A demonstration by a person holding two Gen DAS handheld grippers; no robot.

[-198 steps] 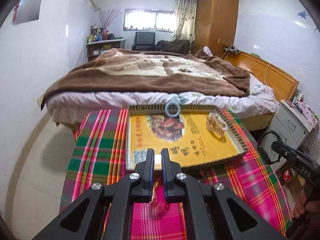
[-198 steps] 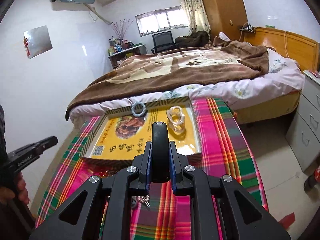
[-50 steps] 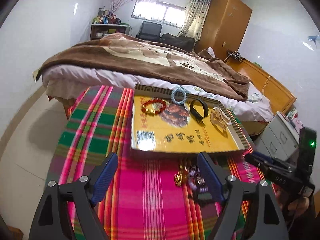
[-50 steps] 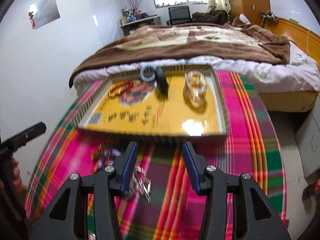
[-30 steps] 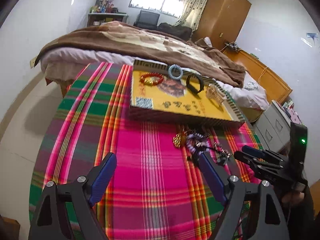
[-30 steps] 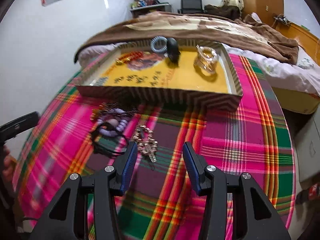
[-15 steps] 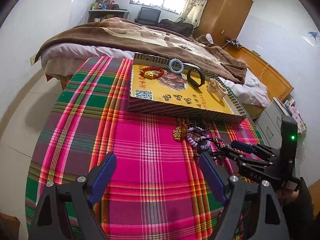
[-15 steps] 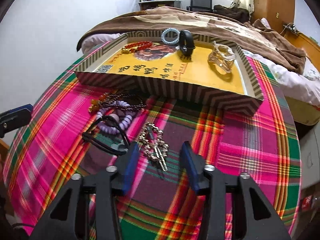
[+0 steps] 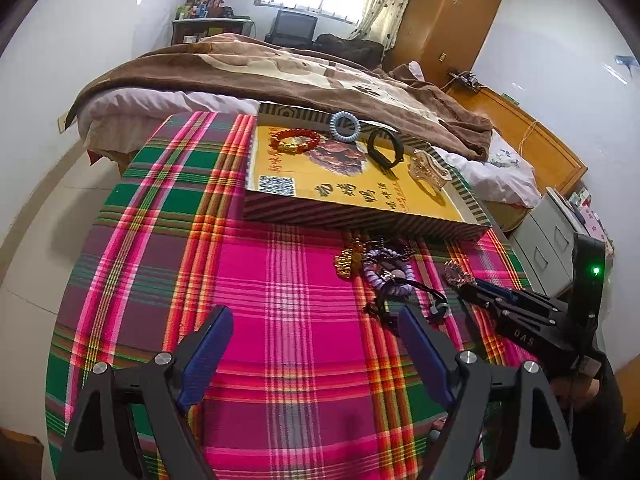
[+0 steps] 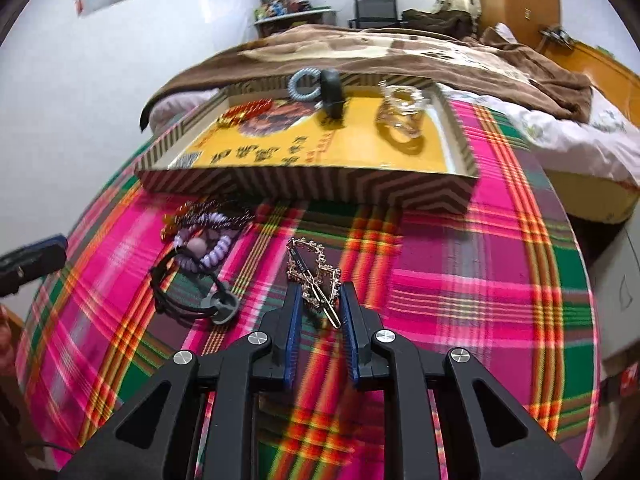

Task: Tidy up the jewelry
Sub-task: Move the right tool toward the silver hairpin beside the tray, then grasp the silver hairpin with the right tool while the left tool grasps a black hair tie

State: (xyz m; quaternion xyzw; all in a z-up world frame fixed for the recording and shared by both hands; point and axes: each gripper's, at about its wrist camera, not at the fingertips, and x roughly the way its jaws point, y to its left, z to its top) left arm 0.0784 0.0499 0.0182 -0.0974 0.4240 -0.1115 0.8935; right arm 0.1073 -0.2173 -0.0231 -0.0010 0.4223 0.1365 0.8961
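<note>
Right gripper [image 10: 318,294] half-closed around the gold hair clip [image 10: 314,274], its long axis running near-to-far; left gripper [image 9: 316,344] spread wide, farther off.

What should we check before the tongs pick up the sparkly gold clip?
1. Right tongs around gold clip: ok, fingers either side.
2. Tongs closed on clip: not ok, gaps on both sides.
3. Clip apart from purple coil and black cord: ok.
4. Bare spot in tray for clip: ok, yellow middle bare.
5. Left tongs out of the way: ok, open, over cloth.
</note>
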